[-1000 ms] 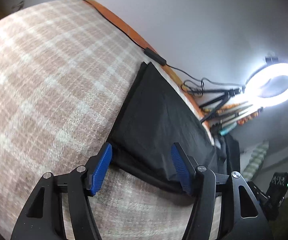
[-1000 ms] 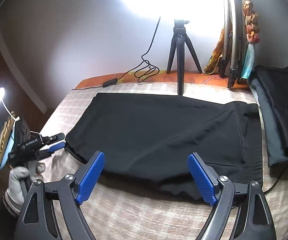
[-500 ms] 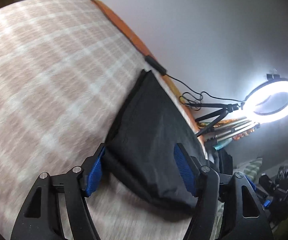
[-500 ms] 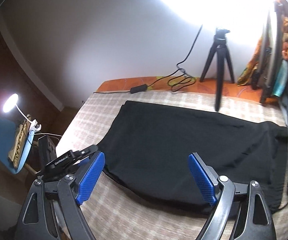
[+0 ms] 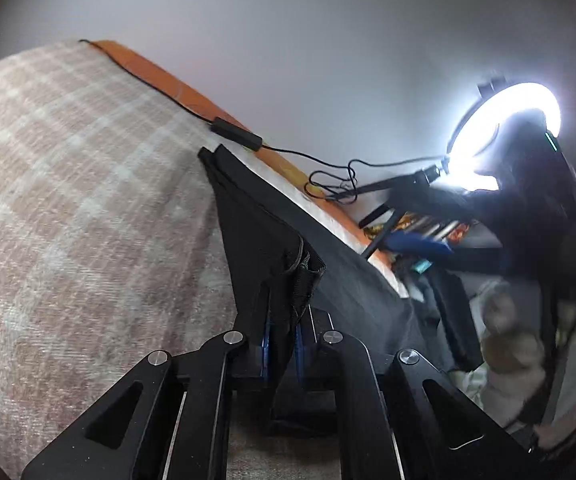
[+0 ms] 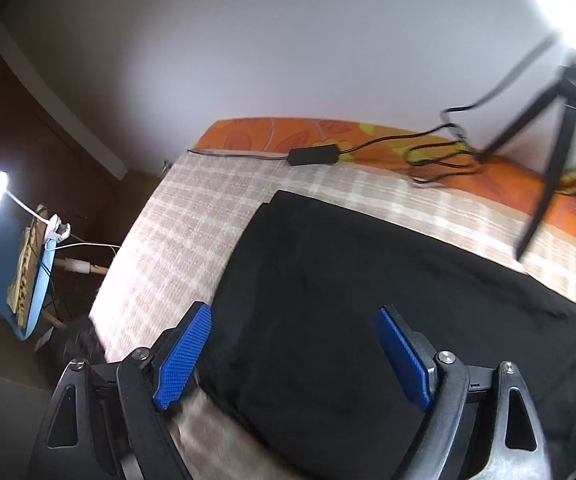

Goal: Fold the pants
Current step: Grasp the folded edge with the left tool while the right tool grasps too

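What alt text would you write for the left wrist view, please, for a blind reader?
The left tool is shut on a corner of black pants, which lie on a beige checked blanket. Behind, a ring light glows against a white wall.
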Tool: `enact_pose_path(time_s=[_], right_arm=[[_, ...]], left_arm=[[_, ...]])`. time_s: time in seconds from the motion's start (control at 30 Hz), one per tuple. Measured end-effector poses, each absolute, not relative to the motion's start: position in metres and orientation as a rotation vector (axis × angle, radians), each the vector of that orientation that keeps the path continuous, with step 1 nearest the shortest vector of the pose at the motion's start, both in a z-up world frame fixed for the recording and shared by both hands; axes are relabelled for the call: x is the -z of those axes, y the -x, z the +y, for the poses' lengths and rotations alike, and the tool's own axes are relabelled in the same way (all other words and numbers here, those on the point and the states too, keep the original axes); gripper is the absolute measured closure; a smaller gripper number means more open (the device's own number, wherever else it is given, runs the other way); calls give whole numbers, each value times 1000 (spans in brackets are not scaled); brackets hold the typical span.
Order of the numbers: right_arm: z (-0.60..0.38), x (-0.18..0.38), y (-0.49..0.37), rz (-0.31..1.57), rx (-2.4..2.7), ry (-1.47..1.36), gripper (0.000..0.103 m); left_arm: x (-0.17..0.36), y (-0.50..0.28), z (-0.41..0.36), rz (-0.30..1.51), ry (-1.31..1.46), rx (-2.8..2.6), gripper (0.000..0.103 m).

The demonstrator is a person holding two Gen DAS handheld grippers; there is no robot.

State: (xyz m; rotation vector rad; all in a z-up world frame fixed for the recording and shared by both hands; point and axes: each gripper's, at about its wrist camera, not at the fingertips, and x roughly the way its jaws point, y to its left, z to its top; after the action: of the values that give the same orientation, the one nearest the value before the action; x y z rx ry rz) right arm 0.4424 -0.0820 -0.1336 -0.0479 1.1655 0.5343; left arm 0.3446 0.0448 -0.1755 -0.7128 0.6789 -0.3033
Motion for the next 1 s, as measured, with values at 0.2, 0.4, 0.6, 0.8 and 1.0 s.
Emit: enact_pose_path(time_s=[0.2,0.4,0.6,0.8,1.0], right_arm=[[-25,167,-471,1237,-559,133,24],[14,200,-481,1298,-550,254,34],[23,218,-485,1305,-485,369,61],[-2,203,-484,1262,-462,293,101],[-56,169,-473,1173,-445,156,101]], left_arm=[[177,-347,42,678,703,303,96],[175,-345,40,670,680,306,96],[175,-346,38,676,684,318,96],[171,-349,30,677,663,338,97],[154,-354,7,674,636,388,98]])
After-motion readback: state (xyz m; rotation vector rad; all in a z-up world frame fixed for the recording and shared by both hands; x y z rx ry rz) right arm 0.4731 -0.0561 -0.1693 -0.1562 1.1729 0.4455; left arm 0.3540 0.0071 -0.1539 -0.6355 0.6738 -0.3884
